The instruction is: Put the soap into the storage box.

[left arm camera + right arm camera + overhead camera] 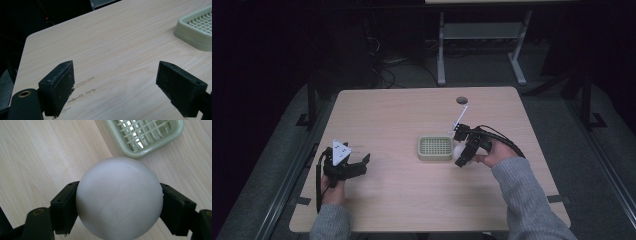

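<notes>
One soap (119,199) clamped in my right gripper (119,202) jaws, centre frame; looks slick, hard, hold across middle. Left gripper (115,82) jaws apart.

The soap bar (119,198) is plain white, with a faint embossed mark on its face. The black right gripper (119,205) clasps it. Just beside the soap, the soap dish (147,135) is pale green with a grid pattern. The table (412,195) under the soap is light wood grain. The left gripper (115,87), well apart from the soap, is black.
</notes>
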Tool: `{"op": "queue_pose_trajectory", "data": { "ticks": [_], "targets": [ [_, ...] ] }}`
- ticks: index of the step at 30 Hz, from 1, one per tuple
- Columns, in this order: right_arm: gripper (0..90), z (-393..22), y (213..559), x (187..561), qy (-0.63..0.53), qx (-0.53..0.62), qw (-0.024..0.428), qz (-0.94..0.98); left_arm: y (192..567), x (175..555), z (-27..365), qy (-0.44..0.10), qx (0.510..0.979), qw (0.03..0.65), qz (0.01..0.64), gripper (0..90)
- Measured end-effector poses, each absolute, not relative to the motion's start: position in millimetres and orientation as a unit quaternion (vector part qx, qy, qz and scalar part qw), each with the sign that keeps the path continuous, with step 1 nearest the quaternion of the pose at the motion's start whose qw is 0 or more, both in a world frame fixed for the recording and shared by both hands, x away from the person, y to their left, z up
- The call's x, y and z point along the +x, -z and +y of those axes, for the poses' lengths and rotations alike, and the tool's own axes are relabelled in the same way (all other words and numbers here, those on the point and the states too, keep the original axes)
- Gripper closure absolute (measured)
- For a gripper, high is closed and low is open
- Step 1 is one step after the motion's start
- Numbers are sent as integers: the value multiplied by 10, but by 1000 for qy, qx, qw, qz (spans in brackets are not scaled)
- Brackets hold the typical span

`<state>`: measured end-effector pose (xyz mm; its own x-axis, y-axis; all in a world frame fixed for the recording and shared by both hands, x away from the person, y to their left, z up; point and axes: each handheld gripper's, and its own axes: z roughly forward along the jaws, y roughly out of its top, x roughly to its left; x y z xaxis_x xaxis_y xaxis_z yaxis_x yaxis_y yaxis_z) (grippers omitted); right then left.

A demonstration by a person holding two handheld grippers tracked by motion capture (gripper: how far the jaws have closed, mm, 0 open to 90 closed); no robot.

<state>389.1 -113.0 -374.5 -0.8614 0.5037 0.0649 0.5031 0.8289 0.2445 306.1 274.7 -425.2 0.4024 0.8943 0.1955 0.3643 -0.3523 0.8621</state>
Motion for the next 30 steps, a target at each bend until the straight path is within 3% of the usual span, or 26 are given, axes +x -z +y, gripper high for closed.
{"op": "queue_pose_trajectory", "data": {
  "ticks": [30],
  "targets": [
    [232,-885,3677,4113,-127,249,3,960,4257,3059,2745,-348,747,379,421,149]
  ]
}}
